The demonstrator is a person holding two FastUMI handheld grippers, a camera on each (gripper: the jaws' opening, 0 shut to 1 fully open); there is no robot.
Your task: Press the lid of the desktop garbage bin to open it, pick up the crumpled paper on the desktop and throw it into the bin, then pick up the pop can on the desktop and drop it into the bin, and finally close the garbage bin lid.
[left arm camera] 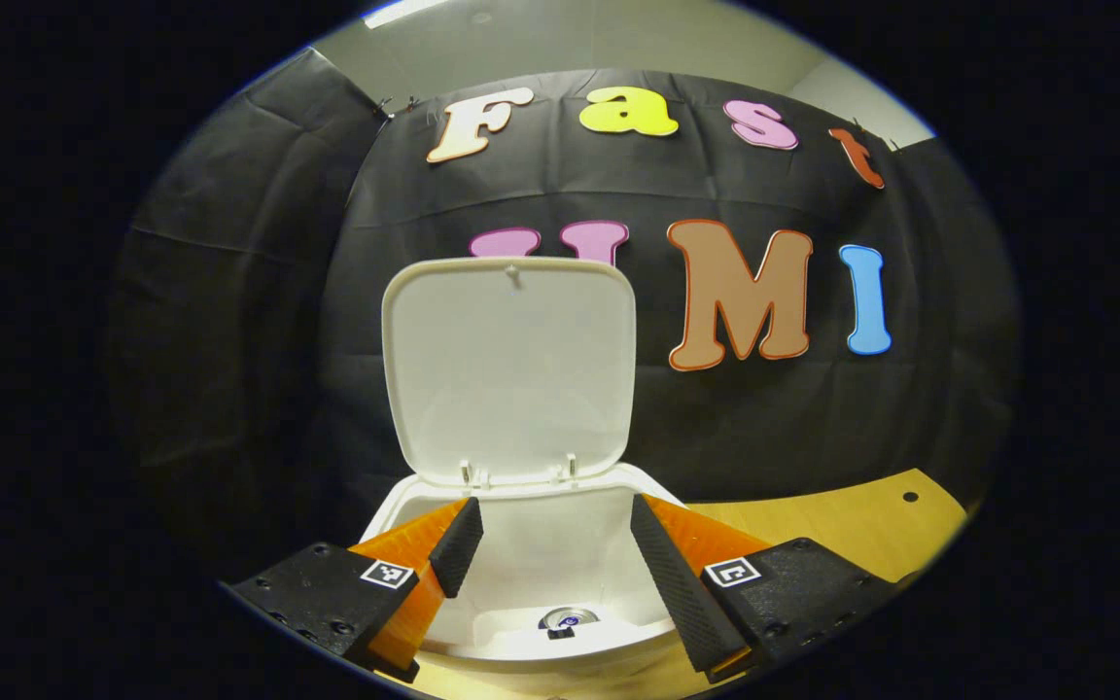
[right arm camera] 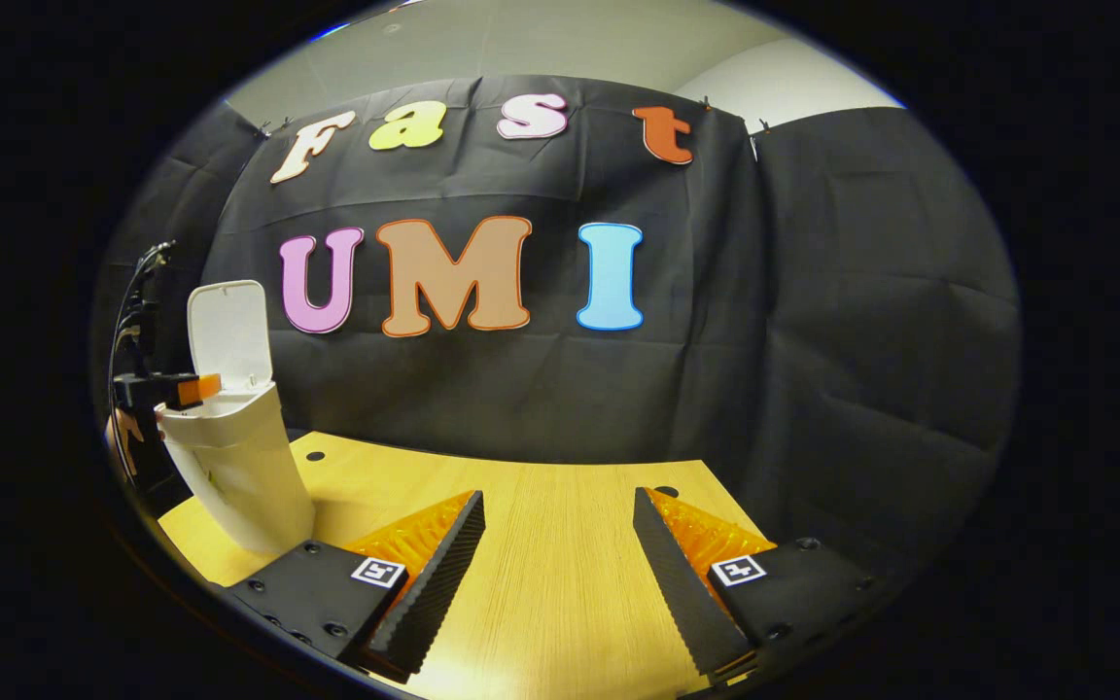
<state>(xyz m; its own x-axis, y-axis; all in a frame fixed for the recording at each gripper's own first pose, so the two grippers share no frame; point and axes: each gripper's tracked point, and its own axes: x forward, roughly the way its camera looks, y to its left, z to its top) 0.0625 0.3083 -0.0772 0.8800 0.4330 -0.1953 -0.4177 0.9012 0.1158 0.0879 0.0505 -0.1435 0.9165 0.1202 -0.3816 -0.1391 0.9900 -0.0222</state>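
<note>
Up front, no brand or readable label shows on the bin; the square black-and-white markers on both grippers carry a pattern, not words.

Left gripper view: the left gripper hangs just above the near rim of the white desktop garbage bin, fingers spread wide with nothing between them. The lid stands upright on its hinges at the far side, in front of the black cloth wall. Down inside the bin, between the fingers, the pop can lies with its silver top showing. A strip of wooden desktop runs to the right of the bin.

Right gripper view: the right gripper is wide open and empty over bare desktop. The bin stands far left, well apart from it, lid raised, with the other gripper at its rim, a hand partly hidden behind it.
</note>
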